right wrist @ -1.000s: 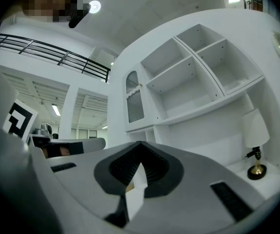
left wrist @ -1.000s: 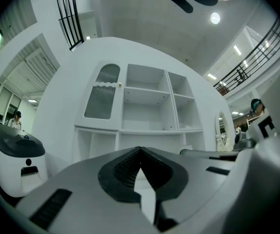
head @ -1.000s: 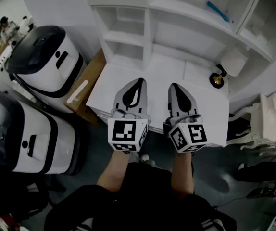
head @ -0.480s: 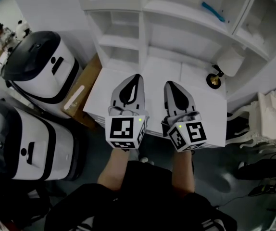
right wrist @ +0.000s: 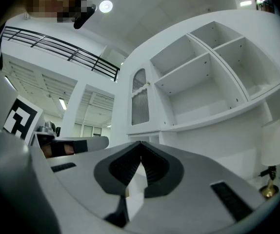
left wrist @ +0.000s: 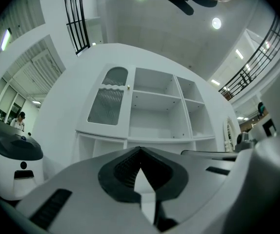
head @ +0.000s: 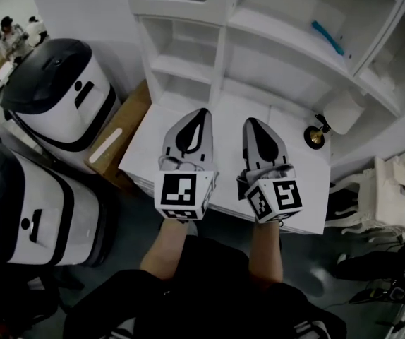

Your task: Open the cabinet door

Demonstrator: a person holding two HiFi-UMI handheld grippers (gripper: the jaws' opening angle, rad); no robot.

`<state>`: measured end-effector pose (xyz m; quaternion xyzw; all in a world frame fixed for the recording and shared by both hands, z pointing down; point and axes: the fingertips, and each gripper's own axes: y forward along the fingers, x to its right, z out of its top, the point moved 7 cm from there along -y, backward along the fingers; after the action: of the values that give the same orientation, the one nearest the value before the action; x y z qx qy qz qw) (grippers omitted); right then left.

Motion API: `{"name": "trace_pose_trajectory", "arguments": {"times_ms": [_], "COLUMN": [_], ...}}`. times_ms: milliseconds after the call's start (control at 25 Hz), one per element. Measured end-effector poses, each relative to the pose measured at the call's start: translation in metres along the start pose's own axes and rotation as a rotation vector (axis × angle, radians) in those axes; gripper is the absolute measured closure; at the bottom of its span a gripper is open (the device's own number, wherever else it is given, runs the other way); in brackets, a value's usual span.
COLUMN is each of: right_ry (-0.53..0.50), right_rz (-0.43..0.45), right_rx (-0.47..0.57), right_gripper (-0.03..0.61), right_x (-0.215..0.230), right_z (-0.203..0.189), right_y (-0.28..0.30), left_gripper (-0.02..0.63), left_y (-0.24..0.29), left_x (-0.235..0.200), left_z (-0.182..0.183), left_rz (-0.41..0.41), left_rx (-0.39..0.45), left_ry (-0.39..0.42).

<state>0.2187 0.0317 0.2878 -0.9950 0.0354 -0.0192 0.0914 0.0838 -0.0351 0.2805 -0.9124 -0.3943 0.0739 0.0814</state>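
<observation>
left gripper (head: 201, 113): jaws together, nothing between them; lower centre of the head view, over the white desk (head: 308, 189).
right gripper (head: 251, 123): pads also pressed tip to tip, empty; just beside the left one.
cabinet door (left wrist: 111, 99): ribbed-glass panel, upper left of the shelf unit, top centre of the head view; looks shut.
knob (left wrist: 128, 87): small, on the door's right edge, so hinges are probably on the left.
stage: approach, I think; both grippers are well apart from the door.
how: use one gripper, spread its jaws before arrival, rise to the knob, clamp square on it, then pull along the door's arc rather than straight back.
watch: the knob is tiny and easy to slip off; keep the idle gripper out of the swing and clear of the lamp (head: 336, 111).
</observation>
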Motion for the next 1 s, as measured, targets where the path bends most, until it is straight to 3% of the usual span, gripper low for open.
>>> {"name": "trace_pose_trajectory", "arguments": {"times_ms": [360,1000], "right_ry": [0.002,-0.063], "right_rz": [0.082,0.063], "right_rx": [0.066,0.115], "right_gripper": [0.558,0.551], "right_x": [0.009,0.038], "right_z": [0.007,0.019], "right_y": [0.064,0.147], "left_gripper": [0.603,0.603], "left_y": [0.043,0.127], "left_x": [-0.042,-0.084], "left_z": [0.001,0.000], "left_rz": [0.014,-0.038], "left_rx": [0.026,0.047], "left_ry": [-0.027,-0.041]}}
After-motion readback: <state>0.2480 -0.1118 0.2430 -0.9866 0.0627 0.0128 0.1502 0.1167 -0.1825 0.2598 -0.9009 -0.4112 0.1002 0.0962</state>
